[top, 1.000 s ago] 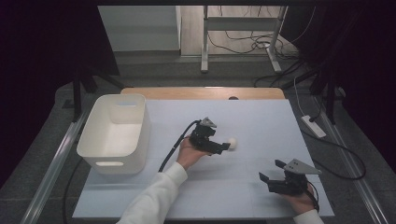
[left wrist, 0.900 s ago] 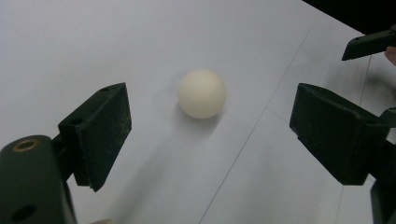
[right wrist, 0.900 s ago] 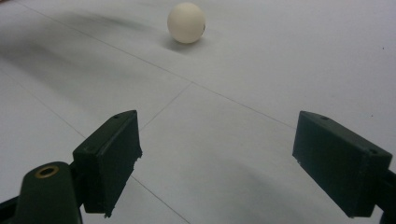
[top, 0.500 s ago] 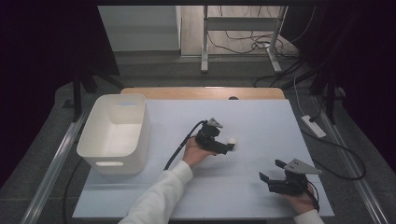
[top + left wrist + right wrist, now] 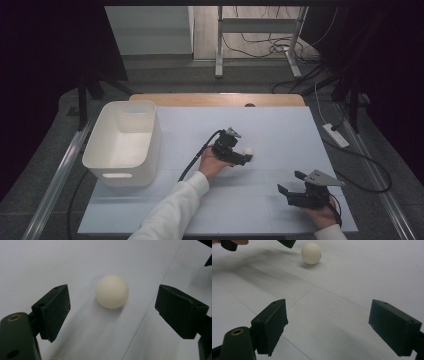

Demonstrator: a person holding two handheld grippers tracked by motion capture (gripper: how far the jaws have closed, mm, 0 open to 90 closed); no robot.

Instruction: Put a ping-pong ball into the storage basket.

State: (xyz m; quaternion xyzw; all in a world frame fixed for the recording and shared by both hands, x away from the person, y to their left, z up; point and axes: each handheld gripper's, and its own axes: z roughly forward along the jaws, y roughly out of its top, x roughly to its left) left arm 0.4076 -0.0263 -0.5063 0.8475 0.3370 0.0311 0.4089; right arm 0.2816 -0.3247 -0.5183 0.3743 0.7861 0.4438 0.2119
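Covering most of the bench (image 5: 280, 125) is a pale sheet, with a white plastic bin (image 5: 122, 142) standing at its left side. Near the middle, the left claw (image 5: 246, 158) hovers wide open, gripping nothing, around a small white ball (image 5: 112, 291) lying on the sheet. Well apart, toward the near right corner, the right claw (image 5: 290, 183) is open and empty.

Looks like a lab or test room, not a home. A plain work table (image 5: 280, 120) in the middle, covered with white sheets. Dark curtains (image 5: 45, 60) at 9 and 3 o'clock. Grey floor all around. At 12 o'clock, metal stand legs (image 5: 220, 45) and loose cables (image 5: 260, 45). At 3 o'clock, a white power strip (image 5: 336, 135) on the floor.
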